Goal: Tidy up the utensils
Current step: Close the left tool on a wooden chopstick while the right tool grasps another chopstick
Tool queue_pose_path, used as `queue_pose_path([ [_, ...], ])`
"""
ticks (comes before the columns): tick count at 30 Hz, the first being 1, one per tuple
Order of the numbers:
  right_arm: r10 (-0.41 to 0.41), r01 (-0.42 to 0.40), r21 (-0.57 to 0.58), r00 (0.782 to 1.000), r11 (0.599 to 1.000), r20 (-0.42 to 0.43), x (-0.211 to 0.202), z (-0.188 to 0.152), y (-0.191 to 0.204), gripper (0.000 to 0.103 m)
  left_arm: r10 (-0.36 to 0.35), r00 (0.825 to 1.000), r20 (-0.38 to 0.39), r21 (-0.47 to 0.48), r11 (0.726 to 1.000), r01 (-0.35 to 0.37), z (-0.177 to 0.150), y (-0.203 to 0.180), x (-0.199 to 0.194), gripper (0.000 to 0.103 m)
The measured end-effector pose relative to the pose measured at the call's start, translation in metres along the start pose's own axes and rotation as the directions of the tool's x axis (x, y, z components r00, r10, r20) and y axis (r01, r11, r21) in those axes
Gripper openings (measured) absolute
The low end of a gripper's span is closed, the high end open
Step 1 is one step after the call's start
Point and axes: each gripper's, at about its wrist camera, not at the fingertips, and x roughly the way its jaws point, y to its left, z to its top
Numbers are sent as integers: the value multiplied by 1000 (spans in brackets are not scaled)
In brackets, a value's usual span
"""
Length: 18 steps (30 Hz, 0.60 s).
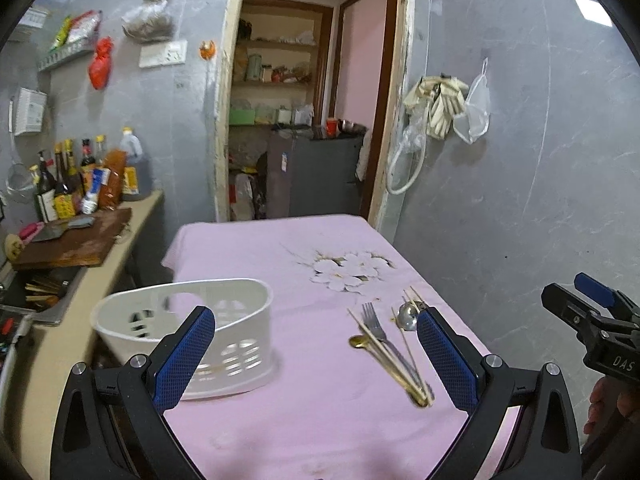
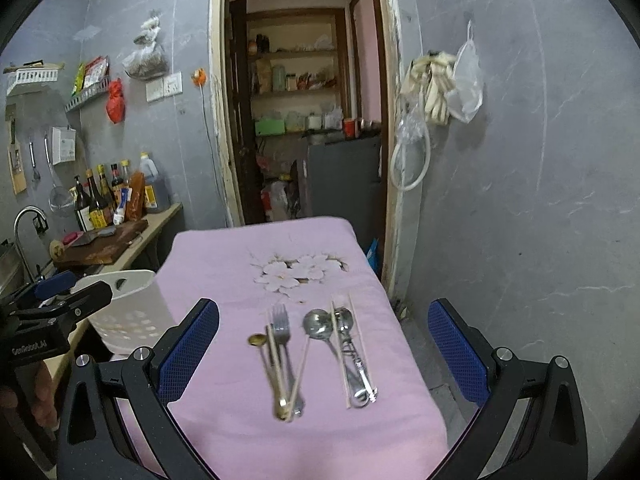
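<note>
broadly bare pink tablecloth (image 2: 240,256) from the far edge down to the flower print; grey wall (image 2: 520,200) close along the right edge; white perforated basket (image 1: 236,320) at the left edge, partly behind the left gripper (image 1: 316,354), spread wide, holding nothing; fork (image 2: 280,328), gold spoon (image 2: 257,340) and chopsticks (image 2: 274,354) bunched ahead between the fingers of the right gripper (image 2: 324,344), likewise wide apart and touching nothing; silver spoons (image 2: 320,326) with more chopsticks just beside, toward the right edge.

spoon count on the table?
3: small gold spoon left of the fork; two silver spoons side by side in the right pile. None visibly hidden.
</note>
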Motion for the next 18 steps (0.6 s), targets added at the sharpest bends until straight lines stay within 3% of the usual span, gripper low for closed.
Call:
queue_pose_path([
  [10, 126, -125, 12, 985, 992, -116, 124, 13, -52, 99, 22, 990, -137, -78, 996, -33, 9, -34, 105, 99],
  [12, 146, -145, 19, 979, 989, -145, 146, 12, -57, 89, 22, 984, -174, -100, 994, -40, 8, -38, 128, 93],
  [14, 166, -163, 31, 969, 986, -180, 169, 10, -61, 72, 18, 977, -214, -122, 991, -45, 5, -39, 148, 87],
  [18, 220, -209, 71, 942, 975, -255, 215, 1, -64, 54, 1, 957, -289, -159, 986, -49, -3, -42, 184, 67],
])
